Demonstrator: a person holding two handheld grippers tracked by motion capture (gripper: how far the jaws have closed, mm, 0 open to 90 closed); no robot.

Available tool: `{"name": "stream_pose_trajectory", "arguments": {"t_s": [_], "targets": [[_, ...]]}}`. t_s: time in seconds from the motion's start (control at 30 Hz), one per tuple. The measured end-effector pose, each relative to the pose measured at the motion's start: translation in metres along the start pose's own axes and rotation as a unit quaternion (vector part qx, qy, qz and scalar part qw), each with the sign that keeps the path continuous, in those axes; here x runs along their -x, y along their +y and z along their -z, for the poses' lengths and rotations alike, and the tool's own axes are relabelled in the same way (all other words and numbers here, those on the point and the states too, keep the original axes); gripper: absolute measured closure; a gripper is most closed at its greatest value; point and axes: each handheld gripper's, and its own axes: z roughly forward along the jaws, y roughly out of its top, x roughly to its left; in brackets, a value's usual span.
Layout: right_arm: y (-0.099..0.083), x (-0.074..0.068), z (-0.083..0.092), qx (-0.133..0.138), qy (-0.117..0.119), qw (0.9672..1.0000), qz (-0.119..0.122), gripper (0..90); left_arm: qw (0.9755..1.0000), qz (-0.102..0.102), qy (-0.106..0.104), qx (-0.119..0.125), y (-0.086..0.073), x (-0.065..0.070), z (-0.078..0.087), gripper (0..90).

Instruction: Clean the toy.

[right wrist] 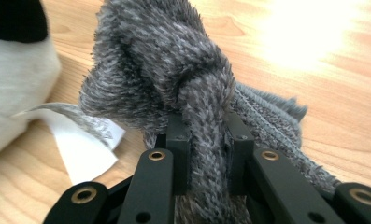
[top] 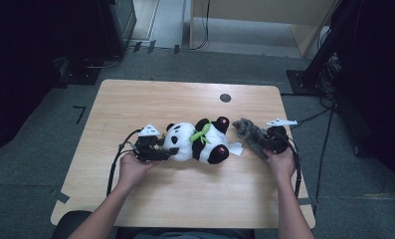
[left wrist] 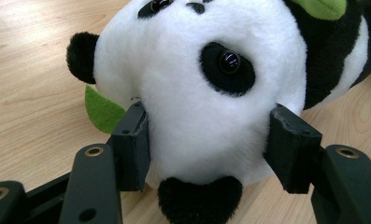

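Your left hand [top: 130, 167] holds the left gripper [top: 169, 151] at the left side of the table [top: 135, 99]. It points to the right, at the panda [top: 197, 142].

In the left gripper view, the panda's white head [left wrist: 197, 107] sits between the two black jaws. Each pad touches one side of the head, so this gripper is squeezing the head. One black ear [left wrist: 82, 56] sticks out on the left of that view. A green leaf [left wrist: 103, 111] peeks out just under that ear. One shiny black eye [left wrist: 230, 61] looks up at you.

The panda lies on its side in the middle of the table. Its head is toward your left hand and its black feet are toward your right hand. It has a green scarf [top: 201, 132] on its neck. A white tag [top: 235, 148] lies by its feet.

Just to the right of the panda is the grey cloth [top: 249, 133]. It is fuzzy and tied in a knot [right wrist: 183, 70]. The cloth lies near the panda's feet, with the white tag just beside it.

Your right hand [top: 283, 162] holds the right gripper [top: 268, 144] at the right side of the table. In the right gripper view, its jaws are clamped tight on a strip of the grey cloth, just under the knot.
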Motion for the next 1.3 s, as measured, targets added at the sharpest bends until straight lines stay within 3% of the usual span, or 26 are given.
{"name": "stream_pose_trajectory", "arguments": {"t_s": [0.17, 0.33, 0.53, 0.7, 1.0, 1.13, 1.3], "targets": [[-0.003, 0.005, -0.011, -0.006, -0.006, 1.0000, 0.001, 77.2, 1.0000, -0.002, -0.002, 0.005, -0.002, 0.000, 0.000, 37.3], [-0.007, 0.011, -0.018, -0.004, 0.006, 0.9999, -0.014, 73.1, 0.9999, 0.002, -0.005, 0.010, -0.004, -0.001, 0.000, 34.2], [-0.007, 0.012, -0.012, 0.001, 0.016, 0.9993, -0.034, 54.7, 0.9999, 0.004, -0.011, 0.012, -0.003, -0.002, -0.001, 29.4], [-0.005, 0.010, -0.004, 0.016, 0.028, 0.9986, -0.042, 45.4, 0.9998, 0.005, -0.014, 0.011, -0.003, -0.003, -0.001, 25.6], [0.001, -0.003, 0.017, 0.045, 0.043, 0.9975, -0.034, 37.0, 0.9995, 0.011, -0.027, 0.010, -0.001, -0.005, 0.000, 21.1], [0.004, -0.015, 0.027, 0.065, 0.061, 0.9957, -0.026, 30.3, 0.9991, 0.018, -0.037, 0.009, -0.001, -0.007, 0.001, 19.3], [0.009, -0.032, 0.034, 0.074, 0.061, 0.9954, -0.005, 24.2, 0.9984, 0.026, -0.048, 0.014, 0.000, -0.008, 0.002, 16.4]]}}
